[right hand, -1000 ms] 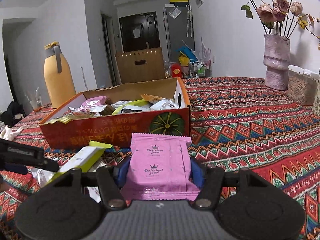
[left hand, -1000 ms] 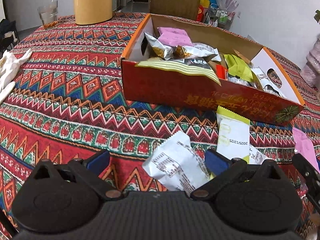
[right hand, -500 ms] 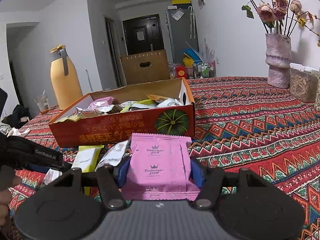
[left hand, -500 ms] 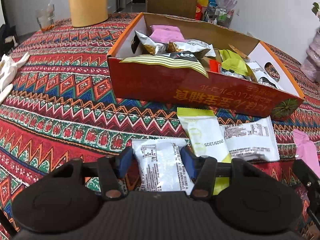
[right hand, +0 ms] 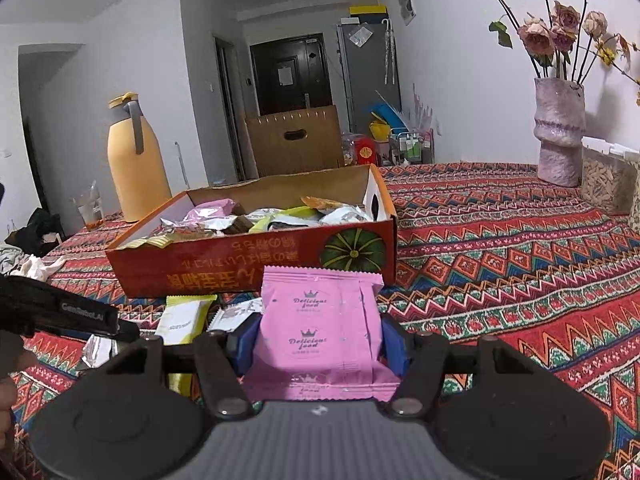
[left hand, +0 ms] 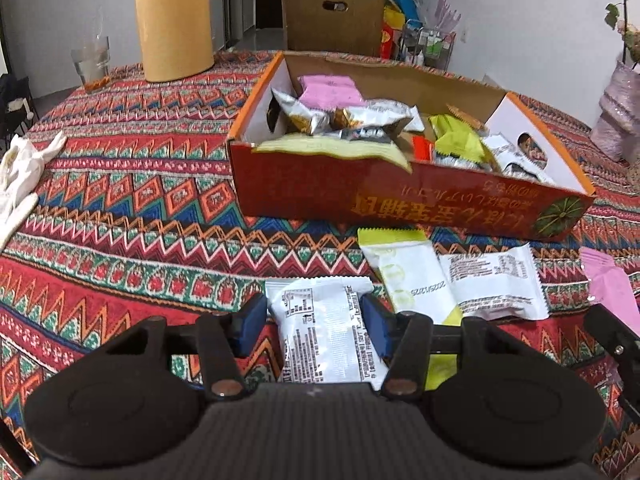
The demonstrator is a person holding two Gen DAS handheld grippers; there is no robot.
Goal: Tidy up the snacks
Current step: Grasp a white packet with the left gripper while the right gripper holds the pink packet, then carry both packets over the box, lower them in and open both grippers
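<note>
A red cardboard box (left hand: 316,196) (right hand: 200,268) full of snack packets sits on the patterned tablecloth. My left gripper (left hand: 314,320) is shut on a white snack packet (left hand: 324,332), held just above the cloth in front of the box. A green-and-white packet (left hand: 404,272) and another white packet (left hand: 492,280) lie on the cloth to its right. My right gripper (right hand: 320,340) is shut on a pink snack packet (right hand: 320,328), upright before the box's right end. The left gripper's black body (right hand: 60,312) shows at the left edge of the right wrist view.
A yellow thermos jug (left hand: 174,24) (right hand: 134,160) and a drinking glass (left hand: 91,62) stand behind the box to the left. A white cloth (left hand: 20,176) lies at the table's left edge. A pink vase with flowers (right hand: 558,132) and a container (right hand: 604,184) stand far right.
My left gripper closed from wide open onto the white packet and lifted it a little. The right gripper kept its hold on the pink packet and barely moved.
</note>
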